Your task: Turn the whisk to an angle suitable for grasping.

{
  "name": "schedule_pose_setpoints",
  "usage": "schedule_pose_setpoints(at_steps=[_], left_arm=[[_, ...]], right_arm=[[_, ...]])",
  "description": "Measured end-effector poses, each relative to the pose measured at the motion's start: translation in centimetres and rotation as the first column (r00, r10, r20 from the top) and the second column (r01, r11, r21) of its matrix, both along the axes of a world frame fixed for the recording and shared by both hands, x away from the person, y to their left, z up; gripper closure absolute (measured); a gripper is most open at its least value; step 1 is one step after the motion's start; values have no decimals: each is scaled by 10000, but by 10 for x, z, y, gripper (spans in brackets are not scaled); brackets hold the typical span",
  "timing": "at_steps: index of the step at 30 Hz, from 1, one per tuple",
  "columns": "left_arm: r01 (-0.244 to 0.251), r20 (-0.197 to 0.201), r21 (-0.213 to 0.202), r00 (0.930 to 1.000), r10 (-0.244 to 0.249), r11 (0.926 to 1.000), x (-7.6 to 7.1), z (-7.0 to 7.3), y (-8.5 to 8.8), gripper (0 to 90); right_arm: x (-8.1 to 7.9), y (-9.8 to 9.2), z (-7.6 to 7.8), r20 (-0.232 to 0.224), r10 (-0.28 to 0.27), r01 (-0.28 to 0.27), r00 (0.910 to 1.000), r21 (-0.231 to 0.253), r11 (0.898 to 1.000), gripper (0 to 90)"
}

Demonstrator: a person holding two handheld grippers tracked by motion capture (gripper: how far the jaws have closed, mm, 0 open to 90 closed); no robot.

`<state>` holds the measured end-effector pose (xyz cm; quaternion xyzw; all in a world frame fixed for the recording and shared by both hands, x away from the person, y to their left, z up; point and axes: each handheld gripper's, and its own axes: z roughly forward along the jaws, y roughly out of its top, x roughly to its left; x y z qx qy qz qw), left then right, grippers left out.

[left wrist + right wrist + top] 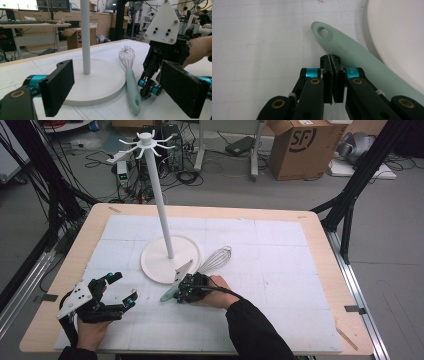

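White mat (pixel 280 270): right gripper (pixel 332 58) jaws pressed together, empty, beside whisk handle (pixel 352 56).

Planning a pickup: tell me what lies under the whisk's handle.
The whisk lies flat on the white mat, handle beside the stand's round base. The right gripper, jaws shut, sits against the handle, hiding part of its underside.

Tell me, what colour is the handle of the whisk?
The handle is pale mint green; the right gripper view shows it best.
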<state>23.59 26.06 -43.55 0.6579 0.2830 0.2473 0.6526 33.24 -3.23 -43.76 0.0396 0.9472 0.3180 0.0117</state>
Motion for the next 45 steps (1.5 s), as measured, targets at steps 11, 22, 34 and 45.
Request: schedule_pose_setpoints(at_steps=[11,22,34,45], left_arm=[[20,12,-18,10000,-20,10000,0,0,0,137],[12,15,-40,10000,-12,10000,-1,0,0,136],[21,17,-39,10000,-21,10000,-1,0,1,136],[-4,-7,5,10000,4,10000,-1,0,1,137]], right_arm=[[4,13,0,57,109,-109,9999,14,9999,895],[4,17,1,2,173,-173,9999,-51,9998,896],[-1,15,5,195,366,-367,9991,11,9993,888],[-11,-4,33,718,308,-365,9969,798,9961,885]])
